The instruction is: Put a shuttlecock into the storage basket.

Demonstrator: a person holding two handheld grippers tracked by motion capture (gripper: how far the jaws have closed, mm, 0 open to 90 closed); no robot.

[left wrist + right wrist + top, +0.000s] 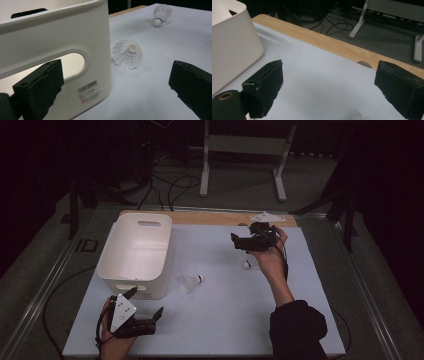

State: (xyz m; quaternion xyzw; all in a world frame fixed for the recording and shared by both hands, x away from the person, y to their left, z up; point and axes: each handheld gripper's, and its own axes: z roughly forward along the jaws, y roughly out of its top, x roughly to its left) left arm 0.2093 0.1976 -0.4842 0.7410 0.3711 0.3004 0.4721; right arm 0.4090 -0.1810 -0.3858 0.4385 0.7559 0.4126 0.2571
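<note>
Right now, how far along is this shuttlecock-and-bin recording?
Nothing looks done: the white bin appears empty. Both shuttlecocks lie on the table, one beside the bin, the other under the right hand. The left gripper and right gripper are open and hold nothing. Left to do, probably: picking up both and dropping them in.

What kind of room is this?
Probably a lab or recording workshop, not a home: a work table with a white sheet, loose cables on the grey carpet, and a metal stand behind. A white bin sits on the table.

Barcode sticker (pixel 87 93) on bin (pixel 50 32); print unreadable.
</note>
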